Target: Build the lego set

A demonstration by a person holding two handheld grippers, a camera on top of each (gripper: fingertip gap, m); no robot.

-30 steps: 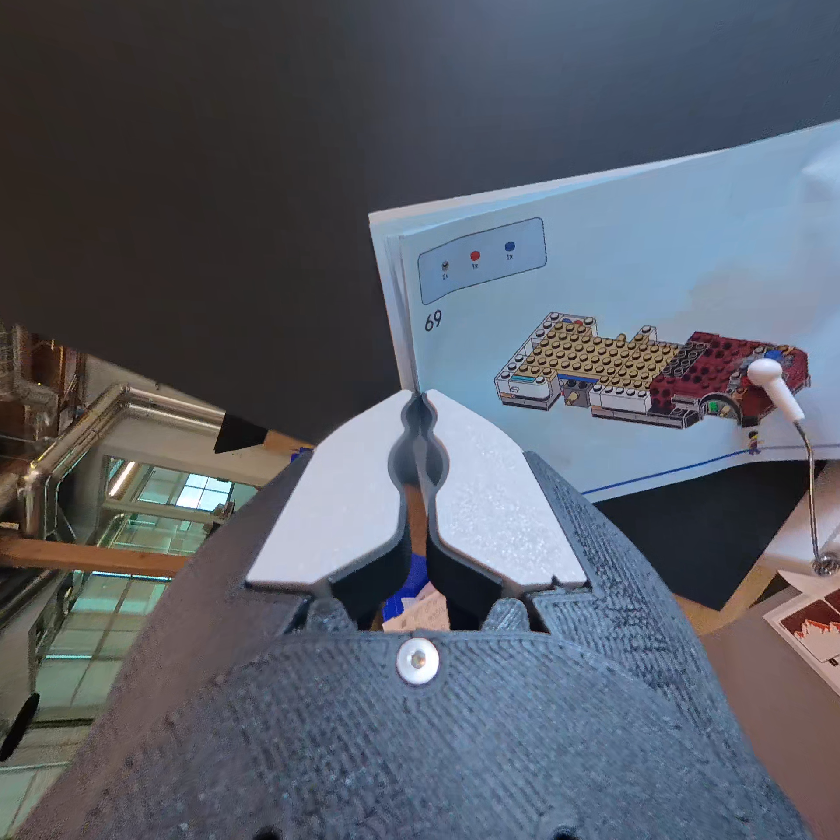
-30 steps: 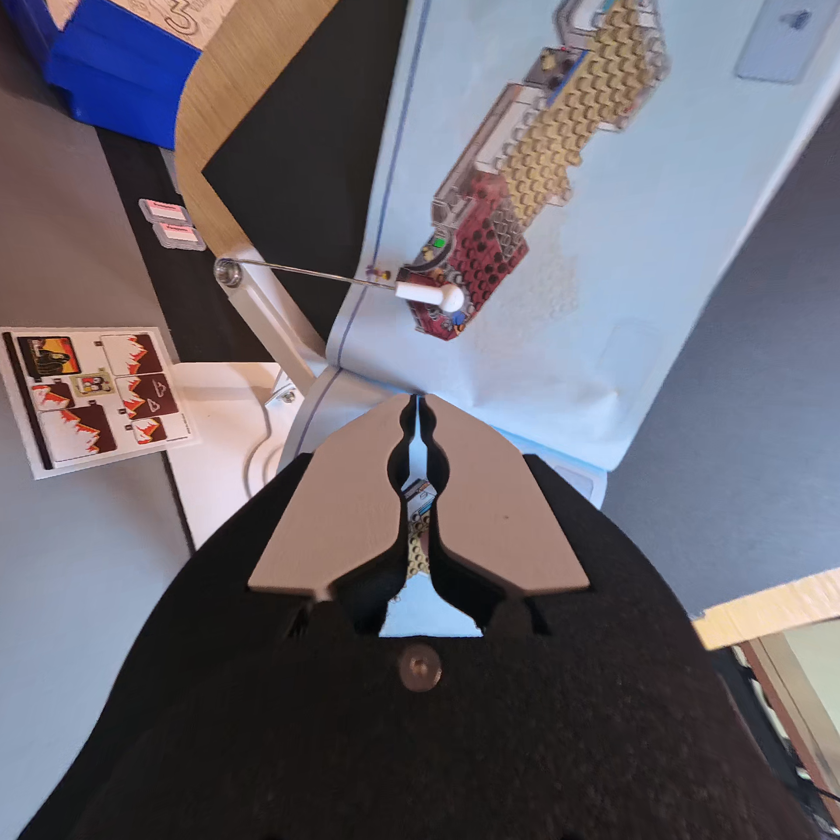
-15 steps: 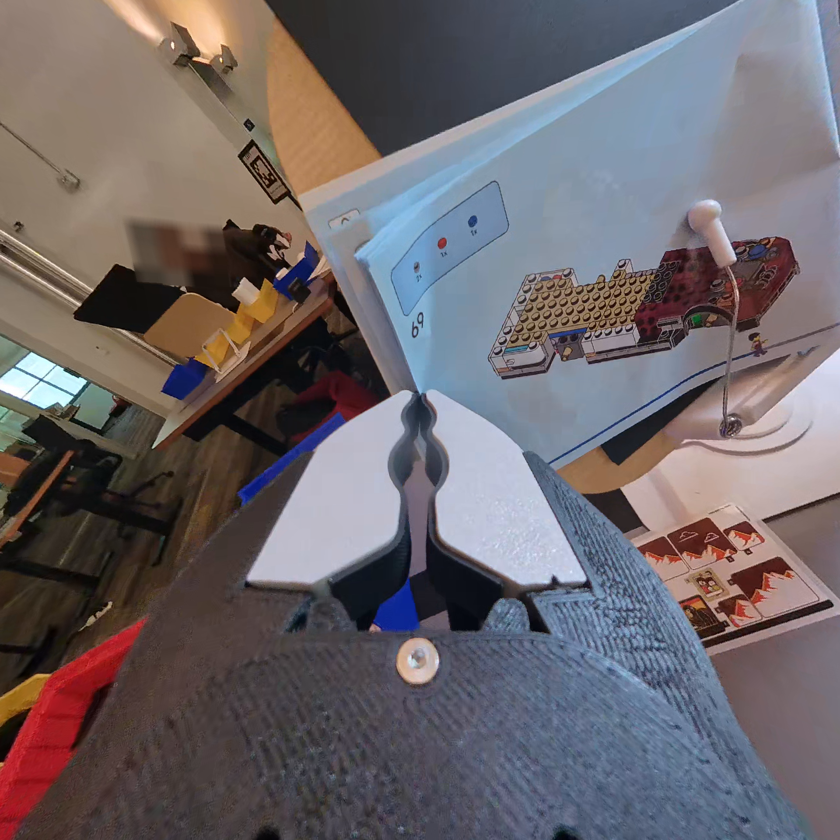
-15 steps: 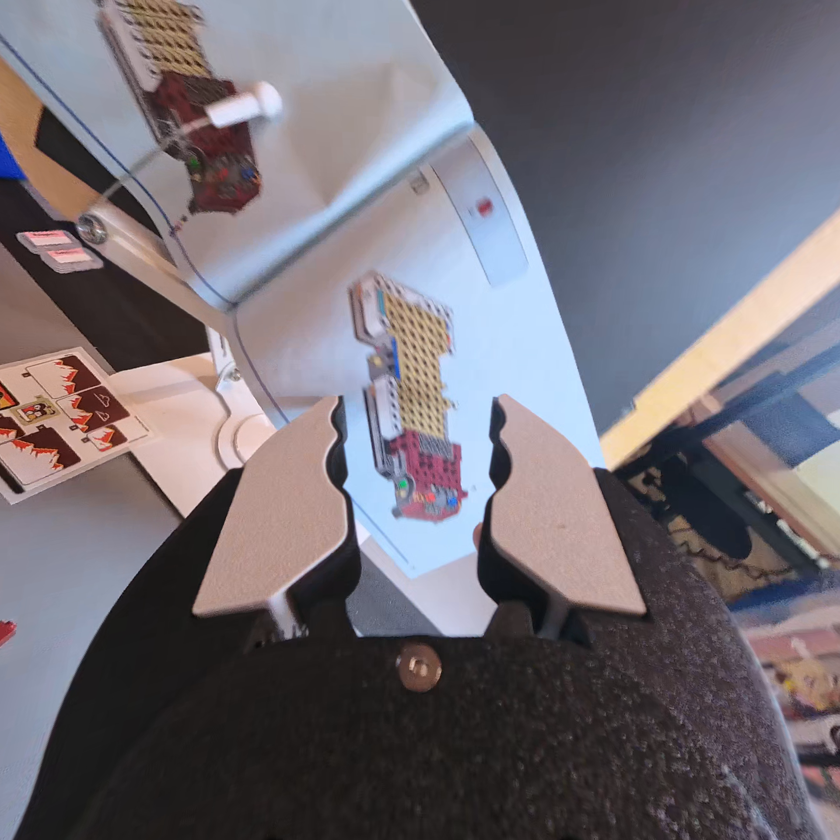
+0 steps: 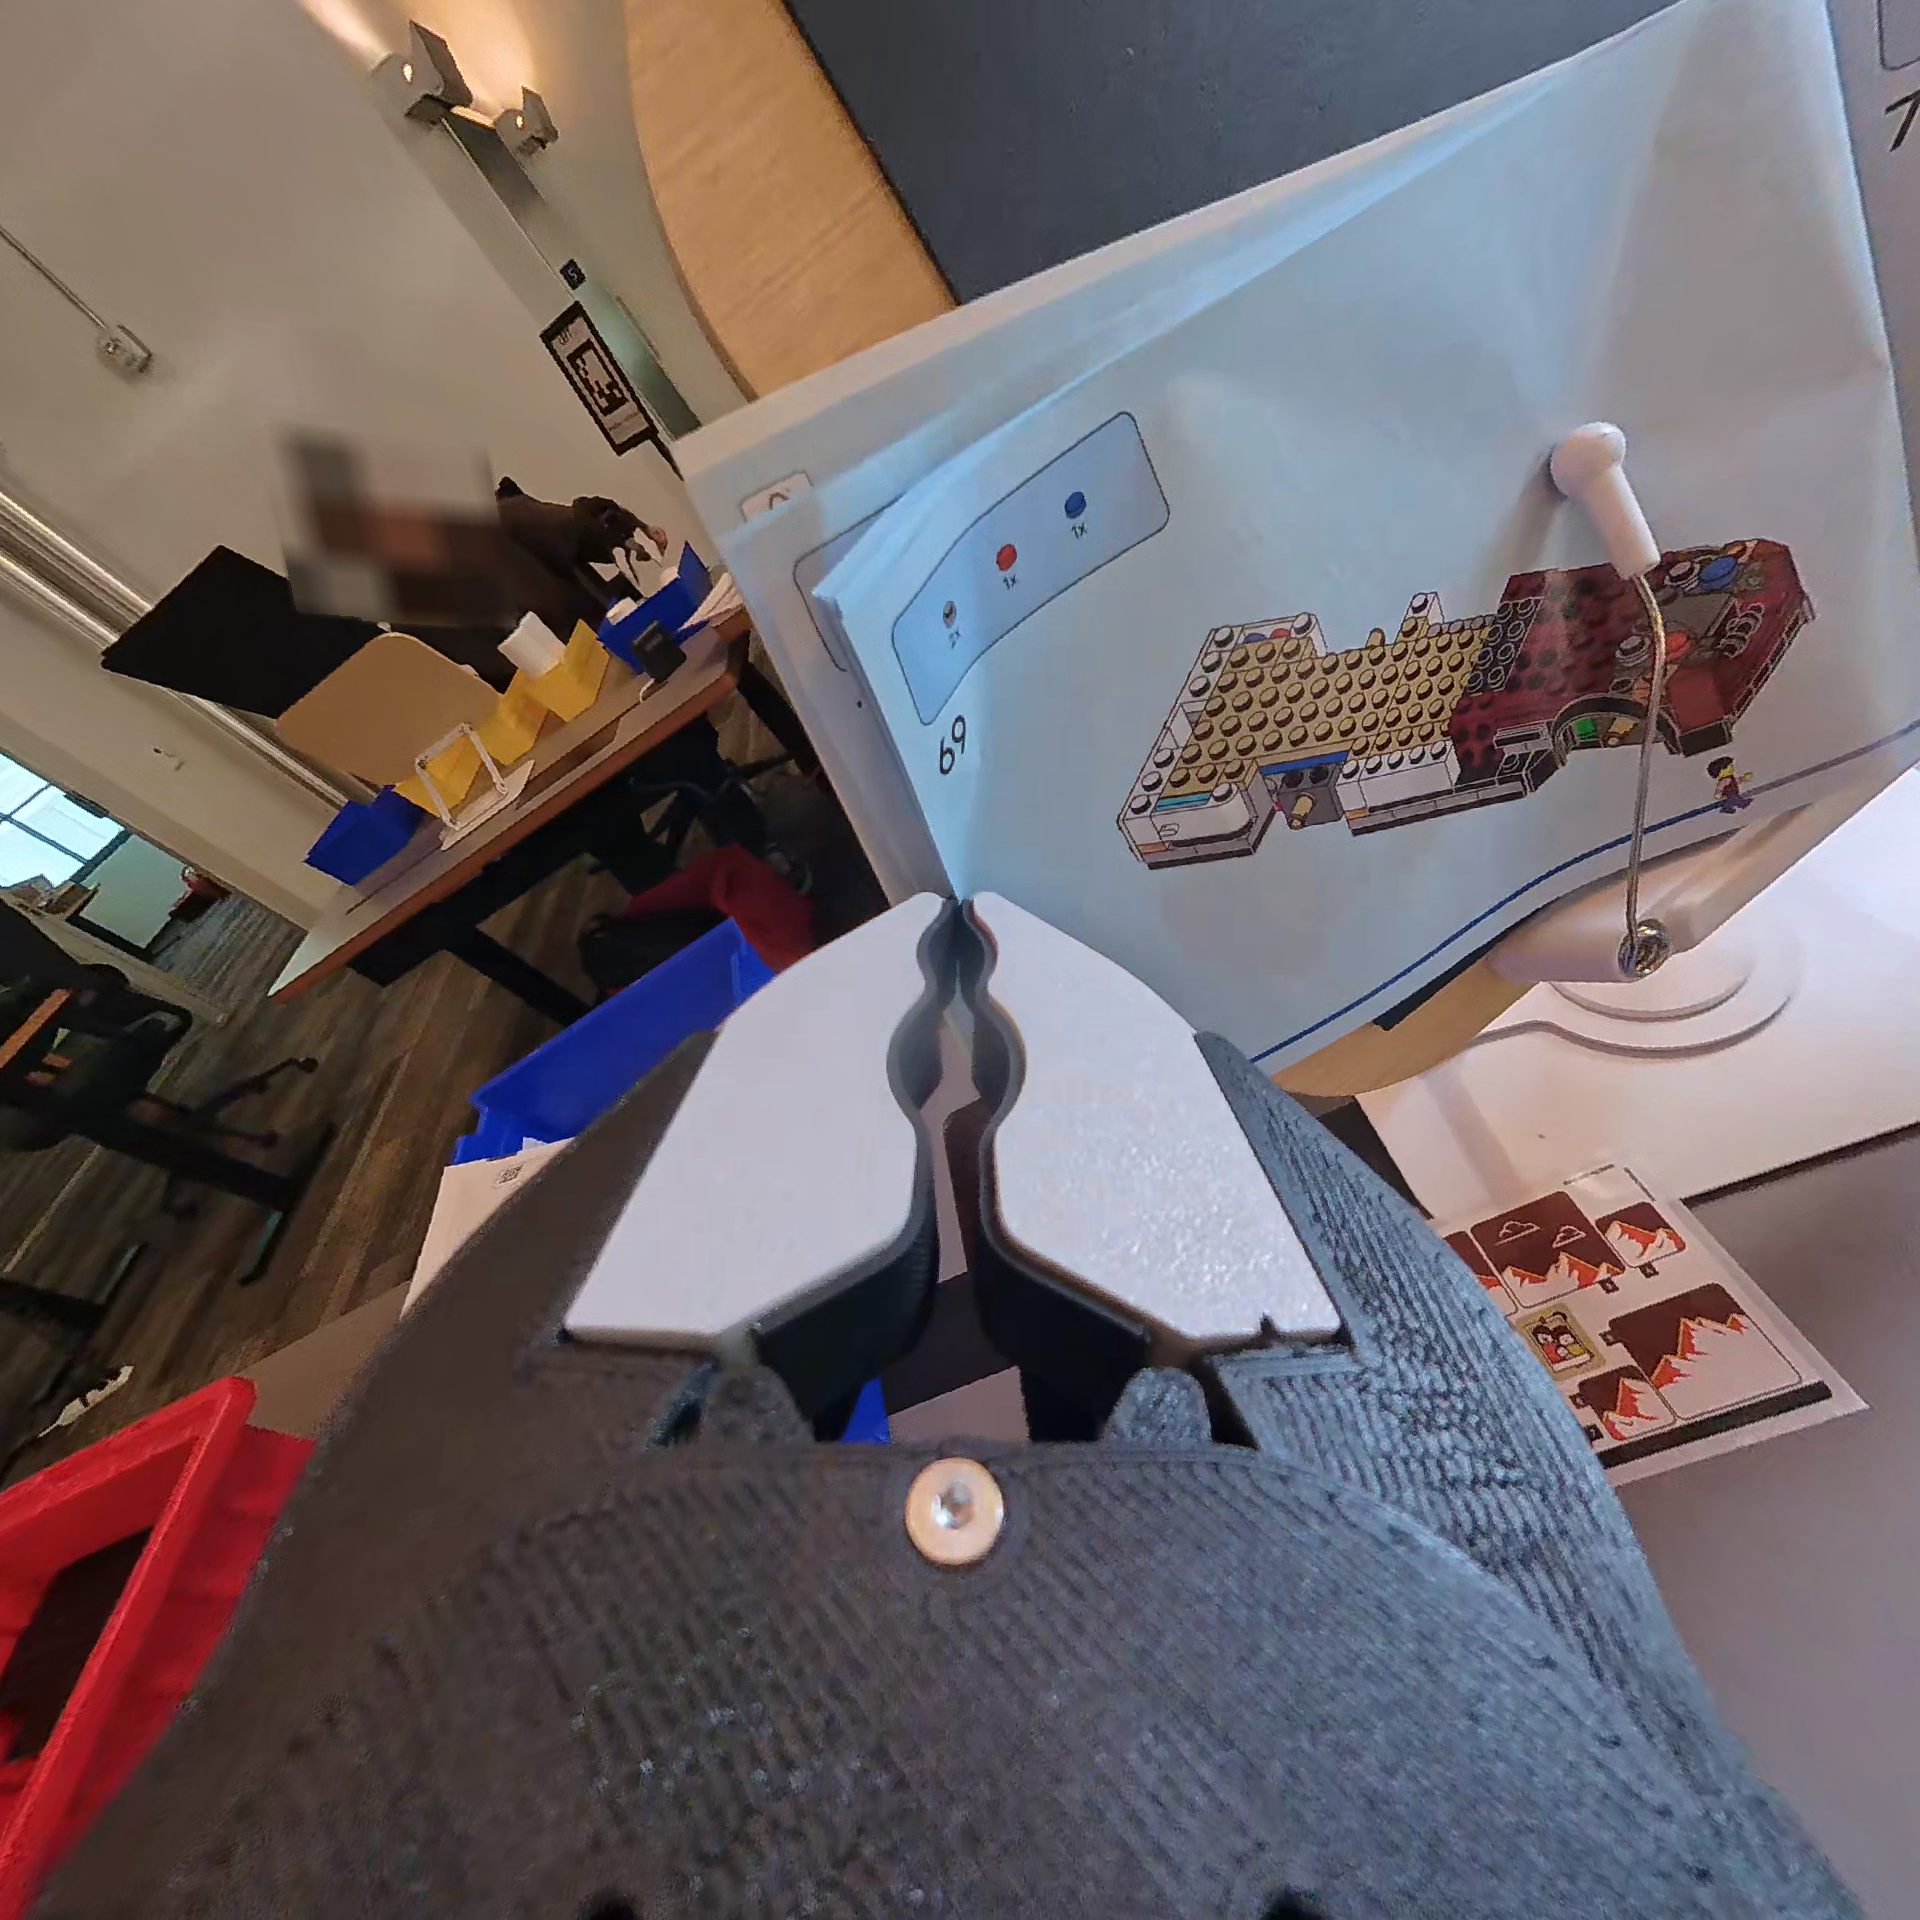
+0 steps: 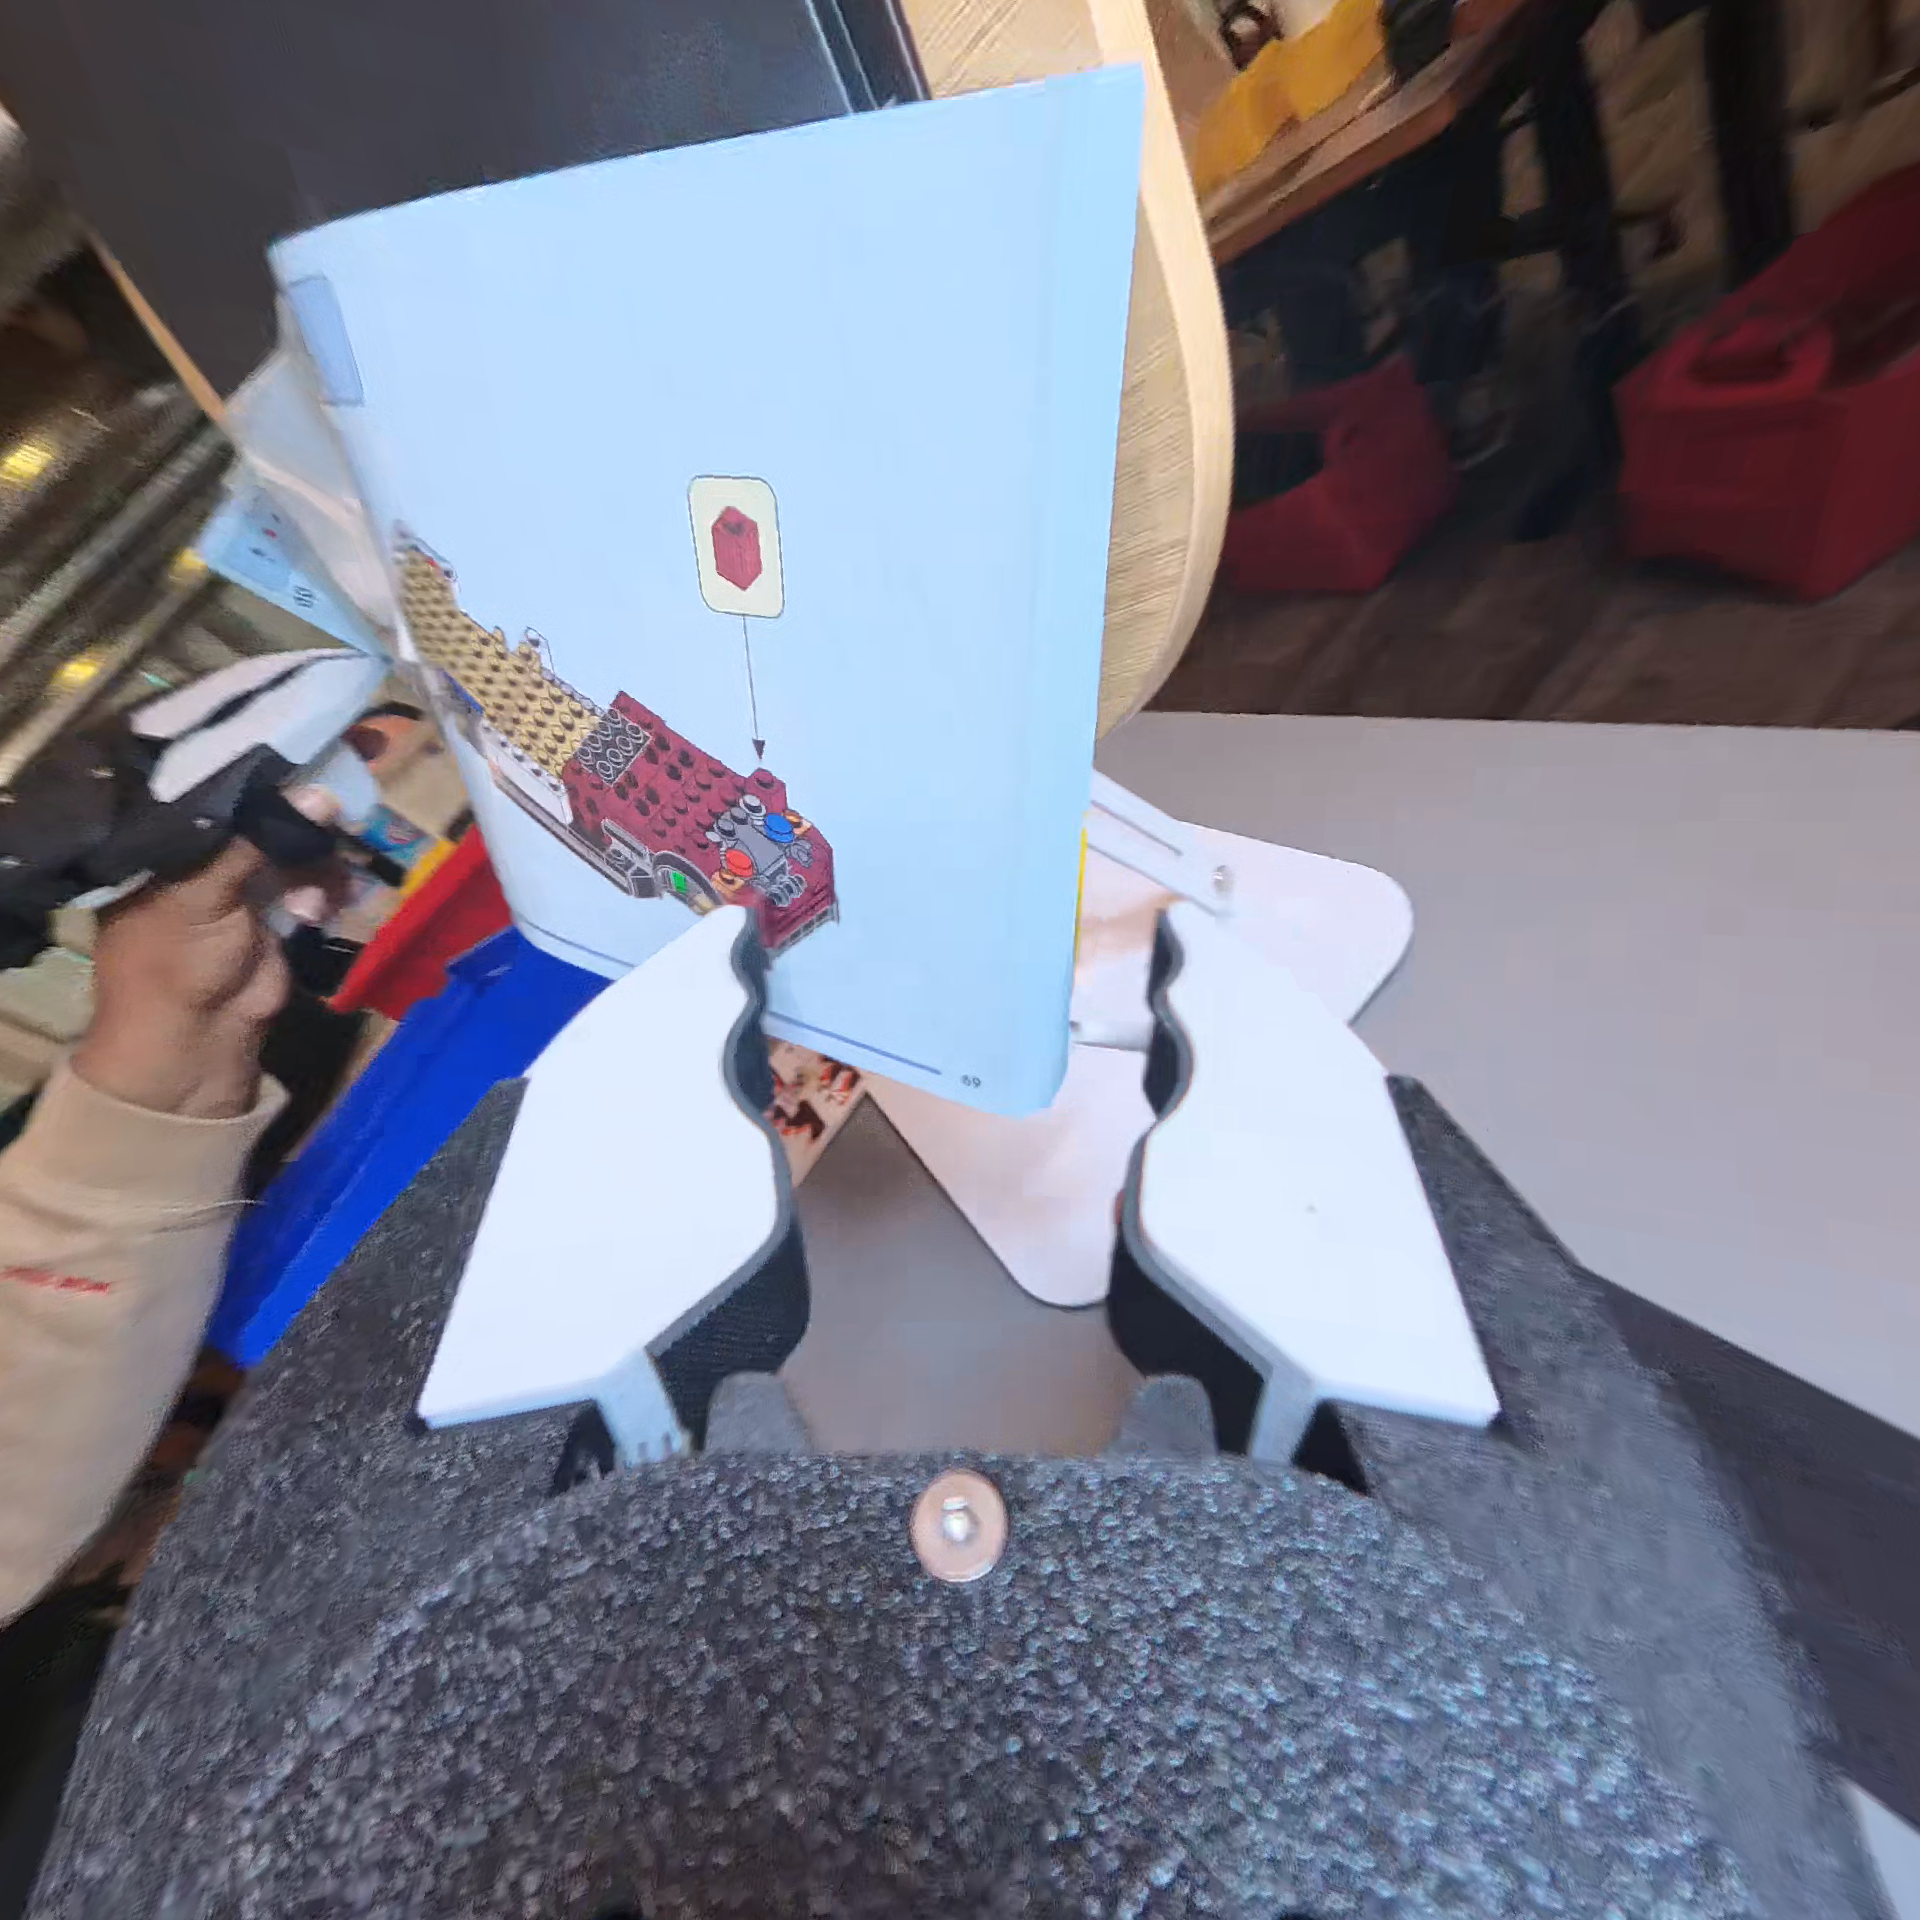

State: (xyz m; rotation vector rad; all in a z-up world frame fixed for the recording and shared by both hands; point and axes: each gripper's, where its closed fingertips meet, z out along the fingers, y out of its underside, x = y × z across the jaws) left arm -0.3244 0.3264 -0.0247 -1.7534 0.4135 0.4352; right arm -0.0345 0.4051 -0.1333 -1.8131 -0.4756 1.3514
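Where shut before, right hand-held gripper point(image 6: 954, 940) gapes (booklet point(image 6: 831, 343) freed).

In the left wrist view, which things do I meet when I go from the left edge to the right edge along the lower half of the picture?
Red bin → blue bin → left tool, its fingers closed → sticker sheet.

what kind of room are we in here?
Likely a shared workshop or lab: a brick-building instruction booklet on a white stand, coloured parts bins on a far worktable, wood flooring.
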